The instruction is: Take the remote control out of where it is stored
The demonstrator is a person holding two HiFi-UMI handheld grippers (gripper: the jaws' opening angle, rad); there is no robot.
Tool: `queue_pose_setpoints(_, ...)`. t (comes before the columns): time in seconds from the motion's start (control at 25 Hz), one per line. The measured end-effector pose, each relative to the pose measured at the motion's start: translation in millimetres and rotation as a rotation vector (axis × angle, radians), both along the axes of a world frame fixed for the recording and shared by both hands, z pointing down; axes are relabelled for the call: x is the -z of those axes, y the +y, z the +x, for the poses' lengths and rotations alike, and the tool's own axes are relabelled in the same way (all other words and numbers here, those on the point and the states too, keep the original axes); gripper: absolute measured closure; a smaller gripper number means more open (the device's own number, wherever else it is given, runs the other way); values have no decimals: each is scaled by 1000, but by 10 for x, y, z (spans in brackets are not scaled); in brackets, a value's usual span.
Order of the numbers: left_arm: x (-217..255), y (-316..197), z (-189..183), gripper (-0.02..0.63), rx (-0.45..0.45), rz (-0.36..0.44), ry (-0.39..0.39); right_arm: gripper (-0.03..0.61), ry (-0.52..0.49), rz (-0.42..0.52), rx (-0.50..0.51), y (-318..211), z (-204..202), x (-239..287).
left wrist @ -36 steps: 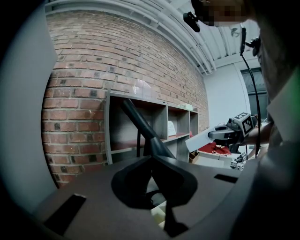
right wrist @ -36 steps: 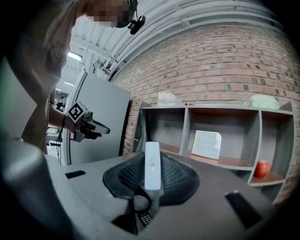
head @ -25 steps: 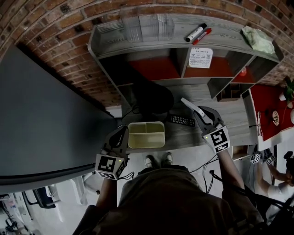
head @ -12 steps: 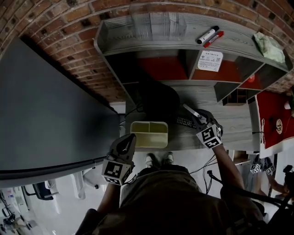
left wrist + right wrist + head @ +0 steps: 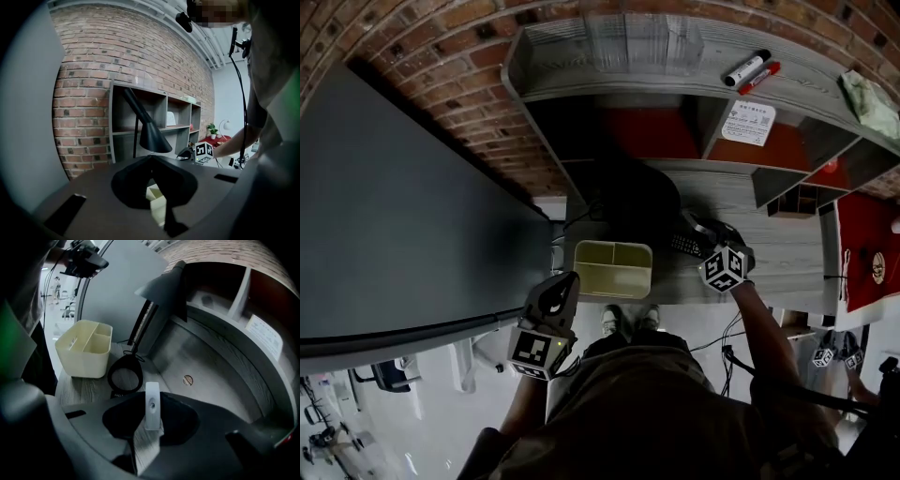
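Head view: right gripper (image 5: 710, 238) is low over the desk (image 5: 778, 258), just back from its front edge and right of the lamp (image 5: 628, 197). Jaws are partly closed, pinching the slim white remote (image 5: 152, 404) by one end so it sticks out past the tips, prob for an easy set-down. Yellow bin (image 5: 79, 357) at the front edge looks empty, so imo the remote's already out of storage. A black remote (image 5: 684, 247) lies on the desk by the right gripper. Left gripper (image 5: 150, 159) is closed on nothing, parked off the front edge, out of the way.

No print can be read: the paper notice (image 5: 747, 123) in the shelf (image 5: 581, 67) is too small.
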State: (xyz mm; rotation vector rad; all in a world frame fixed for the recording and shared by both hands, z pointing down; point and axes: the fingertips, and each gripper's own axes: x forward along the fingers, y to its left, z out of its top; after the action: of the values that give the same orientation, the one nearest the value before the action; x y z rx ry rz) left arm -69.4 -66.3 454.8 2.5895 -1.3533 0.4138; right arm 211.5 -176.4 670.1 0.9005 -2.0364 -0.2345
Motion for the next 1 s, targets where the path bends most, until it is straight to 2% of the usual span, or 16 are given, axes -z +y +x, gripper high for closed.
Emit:
queue_pose_setpoints(0.08, -22, 15, -50, 604, 16, -8, -1, 495, 55, 2, 30, -15, -20, -108)
queue_pose_setpoints(0.28, -81, 45, -111, 604, 45, -30, 3, 495, 68, -34, 36, -84, -60, -326)
queue_pose_setpoints(0.6, -121, 57, -185, 604, 79, -42, -5, 494, 181, -54, 76, -192, -46, -629)
queue_pose_setpoints(0.76, -146, 66, -215, 604, 93, -50, -8, 495, 202, -49, 77, -261, -58, -688)
queue_pose_setpoints(1.0, -183, 59, -223, 604, 105, -56, -9, 494, 273, -91, 105, -288, -107, -853)
